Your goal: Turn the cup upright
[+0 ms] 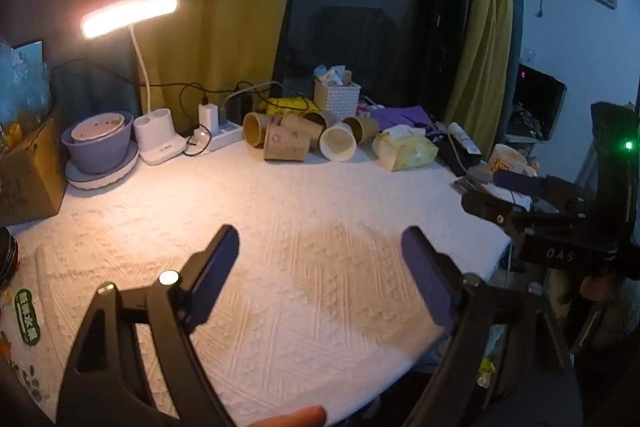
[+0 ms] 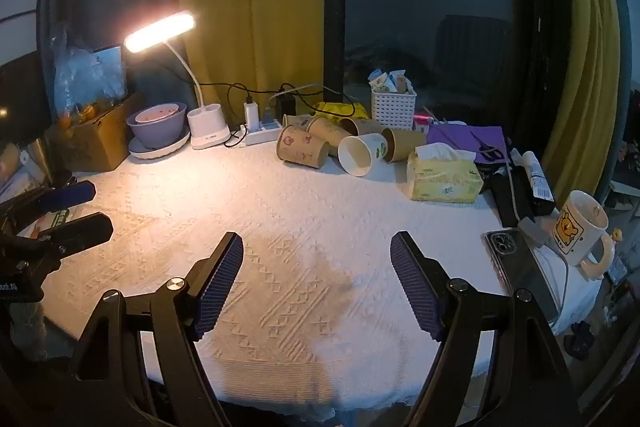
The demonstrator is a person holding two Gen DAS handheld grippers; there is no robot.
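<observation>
Cups lie tipped over at 12 o'clock; both tools wait, nothing grasped.

Approach step, by my judgement: the left hand-held gripper [image 1: 320, 267] and right hand-held gripper [image 2: 316, 271] hover with jaws spread wide and empty over the white surface [image 2: 280, 227]. A white paper cup [image 2: 362, 154] lies on its side among brown paper cups [image 2: 303, 146], mouth toward the cameras. Next comes reaching forward, pinching its wall, then rotating it. Writing on the cups is too small to read.

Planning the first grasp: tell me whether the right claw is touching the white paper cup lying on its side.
Apart. The right wrist view shows the open right claw over bare tablecloth, well short of the white paper cup.
</observation>
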